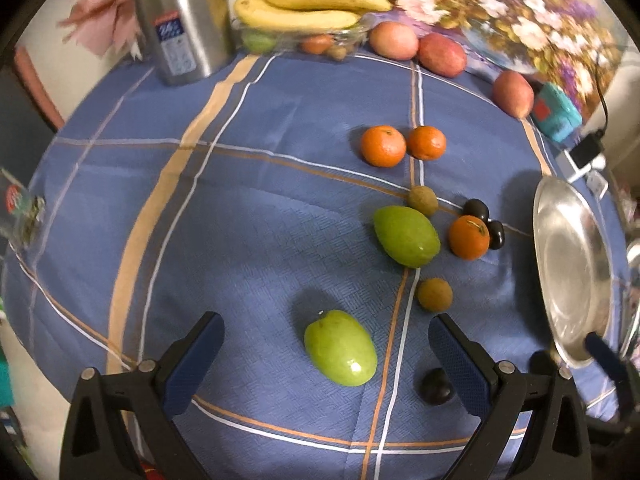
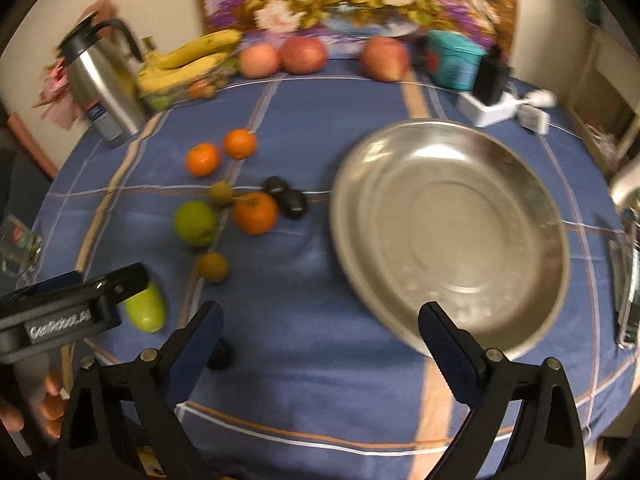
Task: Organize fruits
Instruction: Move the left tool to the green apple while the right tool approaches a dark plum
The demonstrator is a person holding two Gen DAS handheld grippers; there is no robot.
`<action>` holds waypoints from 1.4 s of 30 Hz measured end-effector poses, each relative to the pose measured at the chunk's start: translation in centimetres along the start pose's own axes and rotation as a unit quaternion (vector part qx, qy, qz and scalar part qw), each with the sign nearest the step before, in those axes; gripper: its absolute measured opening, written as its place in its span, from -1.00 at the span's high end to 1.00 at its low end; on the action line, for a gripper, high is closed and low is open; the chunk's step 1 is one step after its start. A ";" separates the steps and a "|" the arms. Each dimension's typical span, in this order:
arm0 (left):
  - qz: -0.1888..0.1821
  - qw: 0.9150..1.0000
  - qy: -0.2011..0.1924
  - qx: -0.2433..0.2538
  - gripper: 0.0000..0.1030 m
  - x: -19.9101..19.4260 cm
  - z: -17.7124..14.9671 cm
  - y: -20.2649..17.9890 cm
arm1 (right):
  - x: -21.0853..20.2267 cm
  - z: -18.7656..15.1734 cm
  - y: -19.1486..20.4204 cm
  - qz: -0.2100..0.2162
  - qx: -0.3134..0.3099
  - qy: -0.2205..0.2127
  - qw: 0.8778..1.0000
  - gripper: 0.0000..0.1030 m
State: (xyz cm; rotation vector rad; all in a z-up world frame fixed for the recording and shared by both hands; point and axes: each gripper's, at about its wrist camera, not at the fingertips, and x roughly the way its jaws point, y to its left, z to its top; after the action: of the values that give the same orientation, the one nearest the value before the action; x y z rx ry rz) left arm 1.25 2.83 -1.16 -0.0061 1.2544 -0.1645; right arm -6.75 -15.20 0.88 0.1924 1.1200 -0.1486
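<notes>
Two tongs are in my hands, and both are spread wide with nothing between their pads. My left gripper [image 1: 326, 354] hangs over the near edge of the table [image 1: 240, 220], its blue pads either side of a green mango [image 1: 340, 347] that lies on the blue checked cloth without being touched. A dark plum [image 1: 437, 386] sits just beside the right pad. Farther in lie a second green mango [image 1: 406, 236], two small brown fruits [image 1: 435, 294] and [image 1: 423, 200], an orange [image 1: 468, 237] touching two more dark plums [image 1: 477, 209], and a pair of oranges [image 1: 383, 146] toward the middle. My right gripper [image 2: 320, 340] hovers at the near edge, its right pad over the rim of the steel plate [image 2: 450, 236], which holds no fruit and rests on the right side of the table. Along the far edge stand a steel kettle [image 1: 180, 20], a bunch of bananas [image 1: 308, 8] atop a clear tray, three apples [image 2: 302, 55] and a teal box [image 2: 454, 60].
</notes>
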 end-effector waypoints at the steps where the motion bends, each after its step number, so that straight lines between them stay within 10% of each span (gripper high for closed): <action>1: -0.008 1.000 0.004 -0.010 -1.00 0.2 0.0 0.4 | 0.2 0.1 0.3 0.005 -0.005 0.003 1.000 -0.89; 19: -0.047 0.995 0.069 -0.063 -0.96 2.7 0.3 2.3 | 4.3 -1.1 6.1 0.065 -0.076 0.087 0.991 -0.40; 34: -0.064 0.991 0.102 -0.051 -0.06 3.9 0.1 2.1 | 5.9 -1.6 6.7 0.090 -0.071 0.121 0.986 0.21; 42: -0.069 0.991 0.102 -0.046 0.09 3.7 -0.4 1.7 | 6.2 -1.7 7.0 0.097 -0.066 0.125 0.985 0.40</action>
State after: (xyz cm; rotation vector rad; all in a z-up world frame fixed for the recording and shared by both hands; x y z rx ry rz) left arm 2.14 4.10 -4.96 -0.1605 1.4650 -0.2309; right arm -4.11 -8.18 -4.84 0.2047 1.3487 0.1276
